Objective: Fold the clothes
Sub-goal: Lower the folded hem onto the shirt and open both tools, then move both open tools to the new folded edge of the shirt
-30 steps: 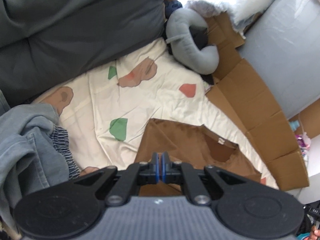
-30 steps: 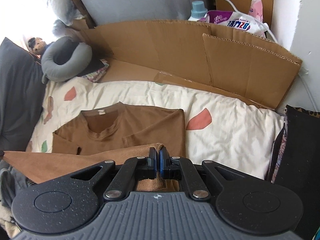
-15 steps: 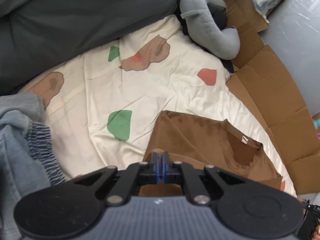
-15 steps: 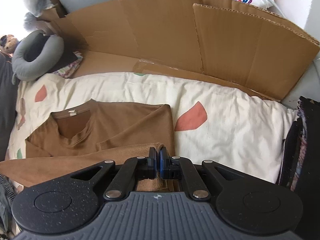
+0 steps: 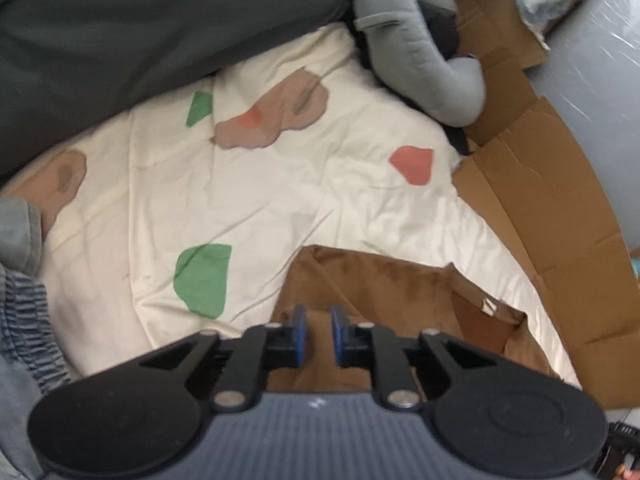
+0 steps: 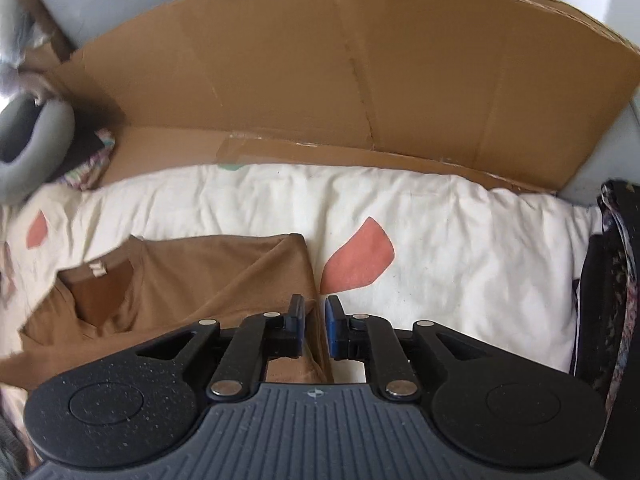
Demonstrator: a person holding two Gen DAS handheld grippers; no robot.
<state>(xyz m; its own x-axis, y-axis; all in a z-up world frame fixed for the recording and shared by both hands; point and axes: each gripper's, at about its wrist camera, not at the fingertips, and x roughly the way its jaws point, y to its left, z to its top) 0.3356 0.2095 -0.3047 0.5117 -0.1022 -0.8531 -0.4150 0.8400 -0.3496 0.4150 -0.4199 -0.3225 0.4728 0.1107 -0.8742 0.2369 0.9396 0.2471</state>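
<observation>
Nearest to view, the left tongs [image 5: 318, 334] hang low over a brown short-sleeved cotton T-shirt [image 5: 384, 292], their blue pads [image 5: 299, 334] parting, with brown cloth showing in the gap but not pinched. The right tongs [image 6: 314, 330] are the same: jaws opening, the shirt's folded right-hand edge running up between the pads without being gripped.

The T-shirt [image 6: 208, 276] lies on a cream bed sheet printed with green, coral and tan blotches [image 5: 280, 200]. Its bottom part looks doubled up over the chest, and the neckline with its small white label [image 6: 96, 268] faces up, away from the tongs.

To the left a bundle of grey-blue denim clothing [image 5: 20, 300] waits at the bed's edge. Further off, a grey U-shaped neck pillow [image 5: 420, 64] rests near a dark grey cushion [image 5: 140, 32], and flattened brown cardboard sheets [image 6: 340, 80] stand along the far side.

The step in hand appears to be letting go after a lengthwise fold. Next, I would judge, both tongs need to lift clear without dragging the cloth, then either take hold again for a further fold or turn to the denim.
</observation>
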